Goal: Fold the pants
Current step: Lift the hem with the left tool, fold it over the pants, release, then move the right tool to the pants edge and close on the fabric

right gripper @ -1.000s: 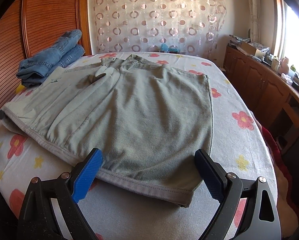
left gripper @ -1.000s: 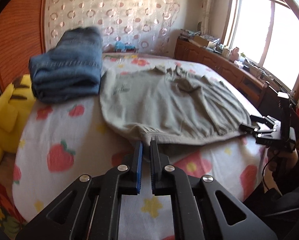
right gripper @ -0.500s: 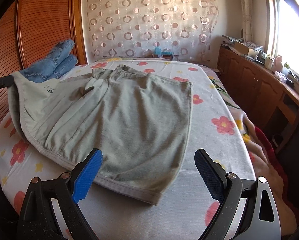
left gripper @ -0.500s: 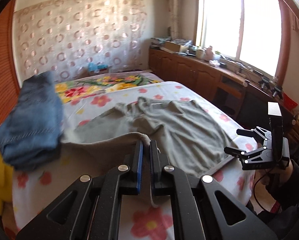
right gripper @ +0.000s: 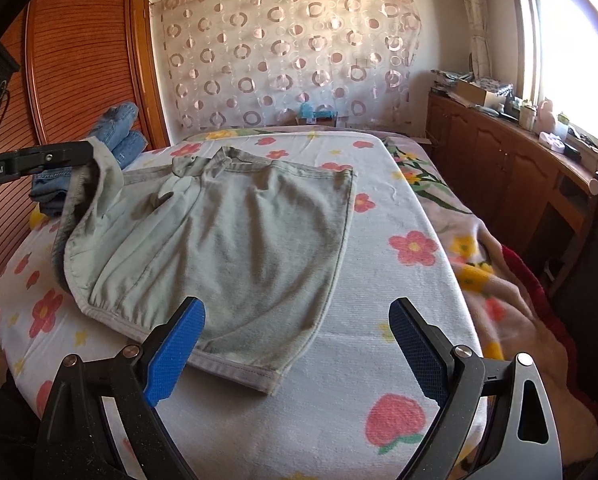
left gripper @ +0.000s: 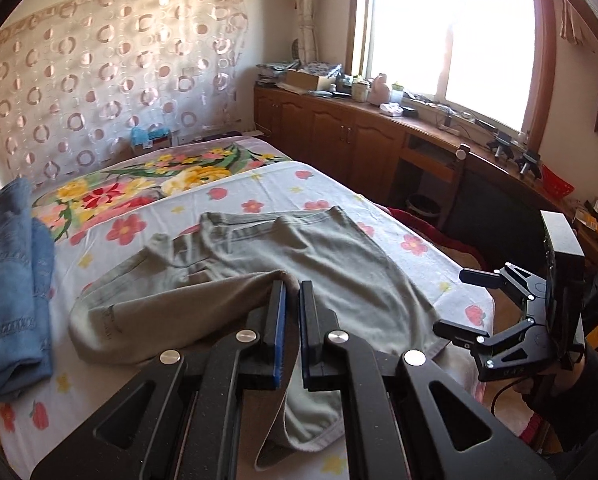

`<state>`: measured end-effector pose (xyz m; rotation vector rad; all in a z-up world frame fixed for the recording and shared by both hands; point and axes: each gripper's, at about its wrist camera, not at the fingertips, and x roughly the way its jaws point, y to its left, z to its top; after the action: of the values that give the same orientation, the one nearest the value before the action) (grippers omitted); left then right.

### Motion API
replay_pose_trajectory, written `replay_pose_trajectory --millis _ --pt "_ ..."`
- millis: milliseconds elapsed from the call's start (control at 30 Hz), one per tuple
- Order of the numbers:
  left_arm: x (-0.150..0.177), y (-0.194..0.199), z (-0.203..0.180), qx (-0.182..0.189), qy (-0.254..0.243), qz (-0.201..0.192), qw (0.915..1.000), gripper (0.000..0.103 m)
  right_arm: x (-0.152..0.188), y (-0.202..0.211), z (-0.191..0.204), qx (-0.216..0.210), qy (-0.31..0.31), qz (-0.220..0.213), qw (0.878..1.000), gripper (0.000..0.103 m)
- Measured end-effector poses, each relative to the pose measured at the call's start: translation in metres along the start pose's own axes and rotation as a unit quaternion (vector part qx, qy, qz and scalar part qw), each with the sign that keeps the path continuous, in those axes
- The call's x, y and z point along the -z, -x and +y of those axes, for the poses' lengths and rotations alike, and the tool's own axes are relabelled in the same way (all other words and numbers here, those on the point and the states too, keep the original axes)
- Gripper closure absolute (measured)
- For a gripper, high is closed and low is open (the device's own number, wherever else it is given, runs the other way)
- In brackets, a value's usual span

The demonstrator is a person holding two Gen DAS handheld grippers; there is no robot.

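Grey-green pants (right gripper: 239,240) lie spread on the flowered bed sheet (right gripper: 379,280), waistband toward the curtain. My left gripper (left gripper: 291,286) is shut on the hem of one leg, and that cloth hangs lifted off the bed and drapes below the jaws. In the right wrist view the left gripper (right gripper: 89,154) holds the raised hem at the bed's left side. My right gripper (right gripper: 297,312) stands wide open just above the near hem of the other leg, with nothing between its blue pads (right gripper: 175,346). The right gripper (left gripper: 469,304) also shows open at the bed's right edge.
Folded blue jeans (left gripper: 11,280) lie at the bed's left side by the wooden wardrobe (right gripper: 79,60). A low wooden cabinet (left gripper: 379,140) with clutter runs under the window on the right. A person's dark sleeve (left gripper: 587,392) is behind the right gripper.
My left gripper has lifted the pant-leg hem off the bed and carried it up and across toward the other leg, rolling as it went. The right gripper has stayed open and shifted only slightly.
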<state>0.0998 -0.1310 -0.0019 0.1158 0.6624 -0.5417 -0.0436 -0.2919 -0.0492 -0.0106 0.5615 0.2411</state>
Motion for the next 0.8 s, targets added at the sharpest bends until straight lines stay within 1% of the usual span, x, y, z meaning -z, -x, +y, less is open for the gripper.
replay_pose_trajectory --millis 167,233,300,333,367,400,433,500,533,600,667,700,767,800 --pt "-0.009 -0.016 -0.016 0.009 -0.010 0.008 0.9999 0.096 0.004 -0.002 -0.003 -0.001 -0.004 0.000 1.000 0.009" --pt "-0.009 -0.020 -0.023 0.003 -0.018 0.012 0.9998 0.096 0.005 -0.002 -0.003 -0.003 -0.006 0.000 1.000 0.009" --pt "-0.008 -0.025 -0.026 0.000 -0.013 0.021 0.9997 0.095 0.006 0.000 -0.002 -0.006 -0.008 0.000 1.000 0.009" --pt "-0.007 -0.027 -0.026 -0.003 -0.010 0.026 0.9996 0.093 0.006 0.000 -0.002 -0.005 -0.008 0.000 1.000 0.009" --pt "-0.004 -0.029 -0.025 -0.007 -0.007 0.031 0.9995 0.083 0.006 0.000 -0.001 -0.005 -0.007 0.000 1.000 0.009" --pt "-0.003 -0.029 -0.025 -0.010 -0.006 0.032 0.9994 0.064 0.005 0.001 -0.001 -0.007 -0.006 -0.002 1.000 0.009" --pt "-0.001 -0.029 -0.023 -0.014 -0.005 0.029 0.9995 0.056 0.005 0.002 -0.001 -0.008 -0.006 -0.004 1.000 0.009" --pt "0.003 -0.024 -0.019 -0.022 -0.001 0.024 0.9995 0.043 0.005 0.003 -0.002 -0.008 -0.006 -0.006 1.000 0.009" --pt "0.003 -0.022 -0.017 -0.021 0.003 0.023 0.9995 0.039 0.005 0.003 -0.002 -0.009 -0.006 -0.007 1.000 0.009" --pt "0.006 -0.016 -0.013 -0.021 0.009 0.019 0.9996 0.026 0.006 0.003 -0.003 -0.009 -0.006 -0.009 1.000 0.009" --pt "0.011 -0.008 -0.006 -0.022 0.015 0.010 0.9996 0.026 0.007 0.003 -0.003 -0.009 -0.006 -0.010 1.000 0.009" --pt "0.014 -0.006 -0.003 -0.023 0.019 0.010 0.9995 0.026 0.007 0.003 -0.002 -0.010 -0.005 -0.010 1.000 0.013" --pt "0.024 -0.002 0.004 -0.030 0.023 0.016 0.9992 0.026 0.007 0.002 -0.002 -0.013 -0.005 -0.010 1.000 0.017" --pt "0.027 -0.003 0.006 -0.037 0.021 0.019 0.9989 0.026 0.006 0.002 -0.002 -0.016 -0.006 -0.010 1.000 0.021"
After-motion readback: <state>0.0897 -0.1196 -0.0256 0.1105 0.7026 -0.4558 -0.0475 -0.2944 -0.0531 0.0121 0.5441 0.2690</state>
